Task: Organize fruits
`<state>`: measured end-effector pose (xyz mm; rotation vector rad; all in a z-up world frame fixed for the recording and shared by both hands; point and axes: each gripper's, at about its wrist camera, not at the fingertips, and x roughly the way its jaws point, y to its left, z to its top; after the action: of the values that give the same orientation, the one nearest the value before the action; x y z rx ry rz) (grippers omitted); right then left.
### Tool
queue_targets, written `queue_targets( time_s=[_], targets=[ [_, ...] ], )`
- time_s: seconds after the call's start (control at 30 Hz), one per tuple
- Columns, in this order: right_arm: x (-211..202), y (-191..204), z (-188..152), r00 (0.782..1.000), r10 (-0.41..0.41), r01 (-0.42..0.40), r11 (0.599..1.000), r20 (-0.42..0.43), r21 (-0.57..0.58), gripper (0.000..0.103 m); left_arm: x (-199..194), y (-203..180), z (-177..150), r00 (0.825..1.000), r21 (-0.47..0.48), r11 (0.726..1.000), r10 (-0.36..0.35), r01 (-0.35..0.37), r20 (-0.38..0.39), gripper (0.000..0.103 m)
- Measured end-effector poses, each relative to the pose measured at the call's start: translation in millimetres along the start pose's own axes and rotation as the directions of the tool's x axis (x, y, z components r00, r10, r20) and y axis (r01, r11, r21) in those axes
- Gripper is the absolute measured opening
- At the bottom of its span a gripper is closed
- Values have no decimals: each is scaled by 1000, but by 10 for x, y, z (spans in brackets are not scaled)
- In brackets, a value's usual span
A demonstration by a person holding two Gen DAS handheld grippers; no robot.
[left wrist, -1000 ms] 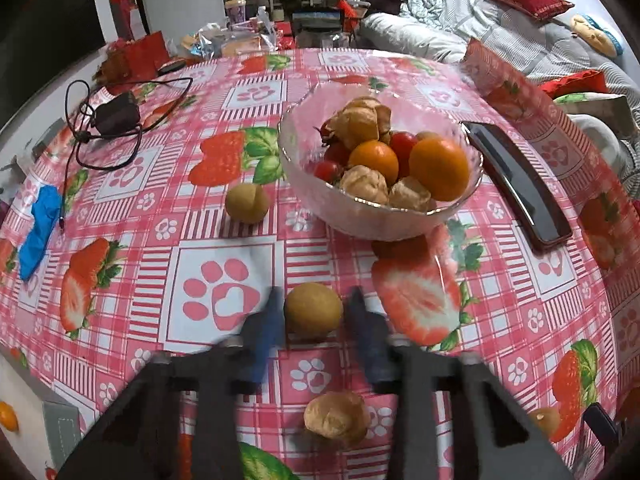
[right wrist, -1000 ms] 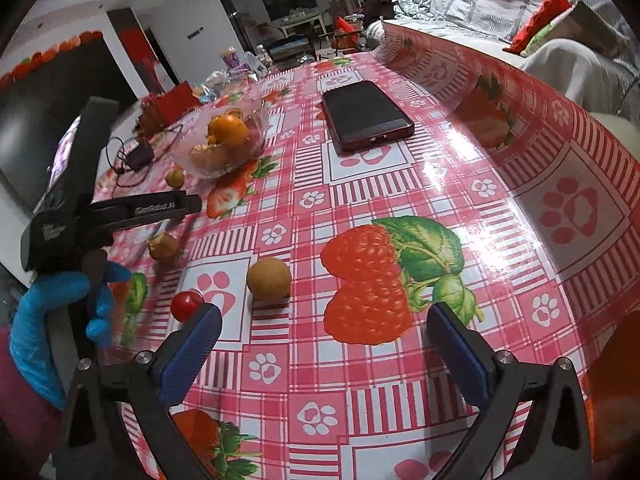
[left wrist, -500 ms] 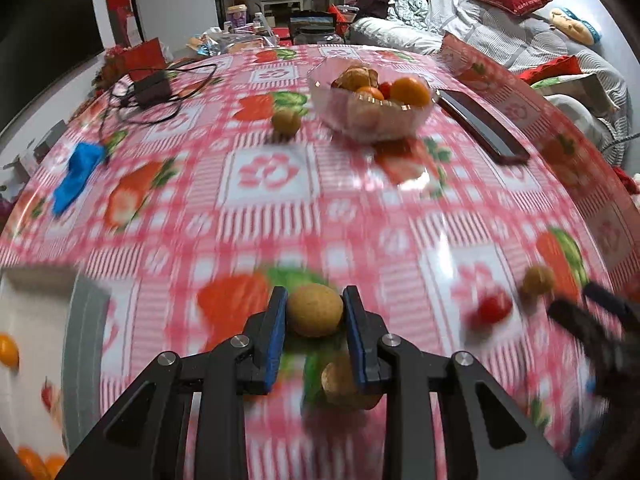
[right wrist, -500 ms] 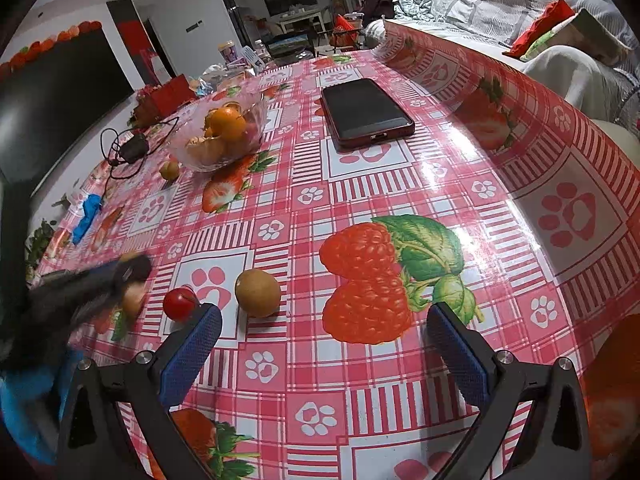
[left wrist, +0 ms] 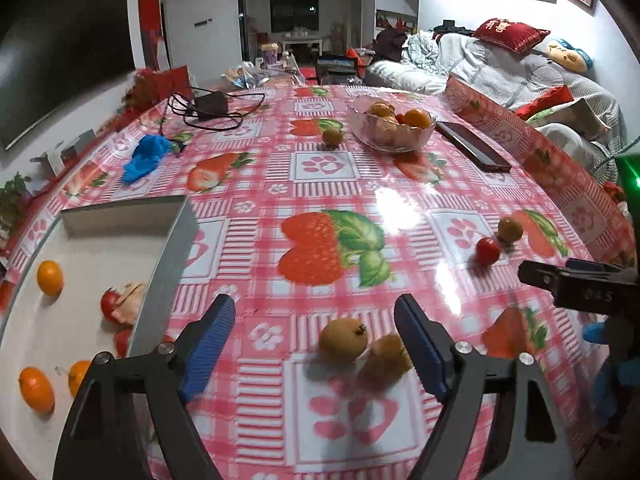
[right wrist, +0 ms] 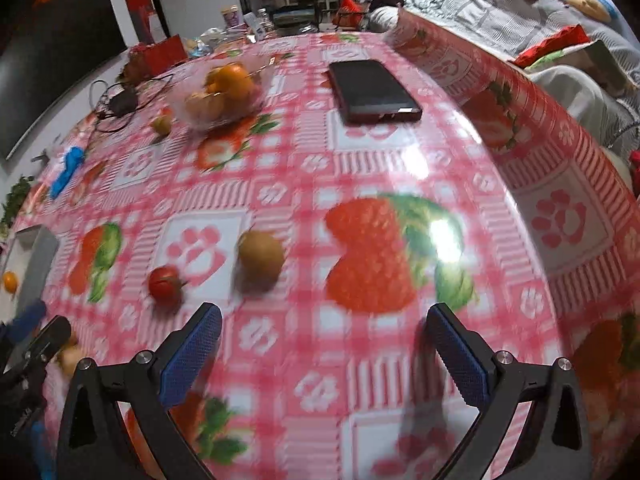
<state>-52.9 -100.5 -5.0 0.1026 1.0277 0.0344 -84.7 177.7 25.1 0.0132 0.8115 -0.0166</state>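
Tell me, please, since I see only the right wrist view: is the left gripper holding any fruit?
Observer: No. The left gripper has its jaws opening, and a round brown fruit sits loose between them on the red-checked tablecloth.
Operator: Is anything else close to it?
Observer: A blurred tan lump lies right beside that fruit, next to one finger.
Operator: What does the tray hold?
Observer: The white tray with a grey wall holds three small oranges and at least two red tomatoes.
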Motion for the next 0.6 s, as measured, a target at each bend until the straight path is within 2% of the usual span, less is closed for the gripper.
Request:
queue_targets(
  time_s=[0.1, 0.13, 0.33, 0.6],
  targets=[
    [-24, 136, -159, 998, -68, 68, 995, 4, -74, 103, 1, 84, -77, 1000, -42, 999, -10, 10, 4, 85],
    [-35, 189, -217, 995, -90, 93, 990, 36, -106, 103, 4, 99, -84, 1000, -47, 999, -10, 10, 4, 85],
    [-38, 178, -237, 997, -70, 74, 992, 44, -100, 103, 123, 127, -124, 999, -59, 998, -18, 15, -45, 85],
    [-69, 166, -267, 996, -72, 77, 993, 56, -94, 103, 145, 61, -166, 998, -24, 1000, -1, 0, -66, 85]
  ],
)
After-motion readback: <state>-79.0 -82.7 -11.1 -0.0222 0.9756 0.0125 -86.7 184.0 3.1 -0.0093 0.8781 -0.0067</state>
